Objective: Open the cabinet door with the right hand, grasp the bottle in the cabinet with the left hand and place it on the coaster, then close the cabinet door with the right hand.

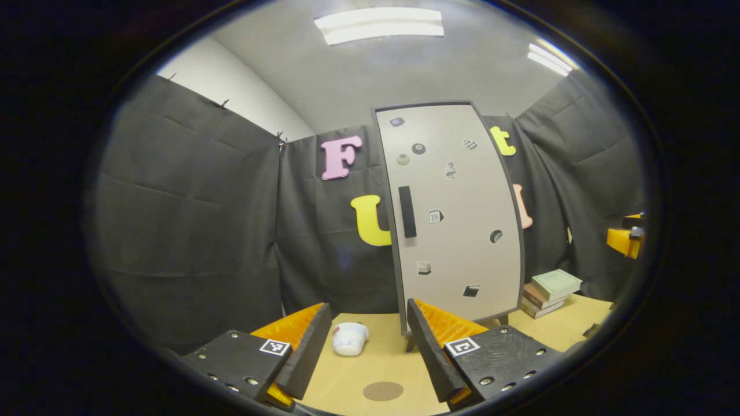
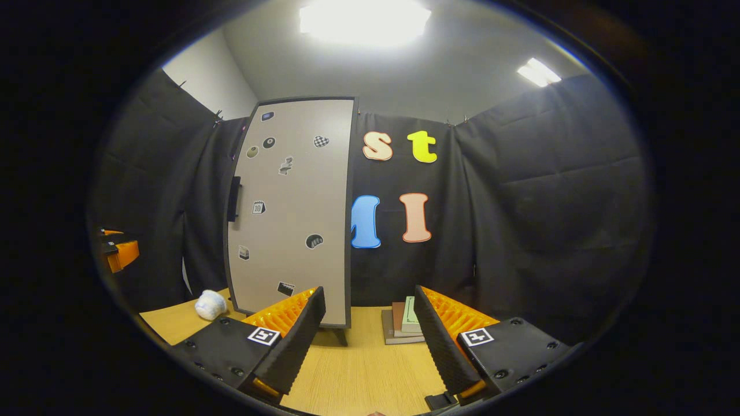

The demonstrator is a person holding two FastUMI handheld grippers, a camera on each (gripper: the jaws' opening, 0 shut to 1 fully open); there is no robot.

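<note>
A tall grey cabinet point(image 1: 457, 219) stands on the wooden table, its door shut, with a dark vertical handle point(image 1: 407, 211) near its left edge. The right gripper view has the same cabinet point(image 2: 292, 214) at the left, handle point(image 2: 234, 199) on its far side. A round brown coaster point(image 1: 383, 391) lies on the table in front of my left gripper point(image 1: 367, 341), which is open and holds nothing. My right gripper point(image 2: 367, 329) is open too, well short of the cabinet. The bottle is hidden behind the door.
A white crumpled object point(image 1: 350, 338) lies on the table left of the cabinet. A stack of books point(image 1: 549, 292) sits to its right, seen between my right fingers as books point(image 2: 403, 320). The other gripper point(image 1: 627, 237) shows at the far right edge.
</note>
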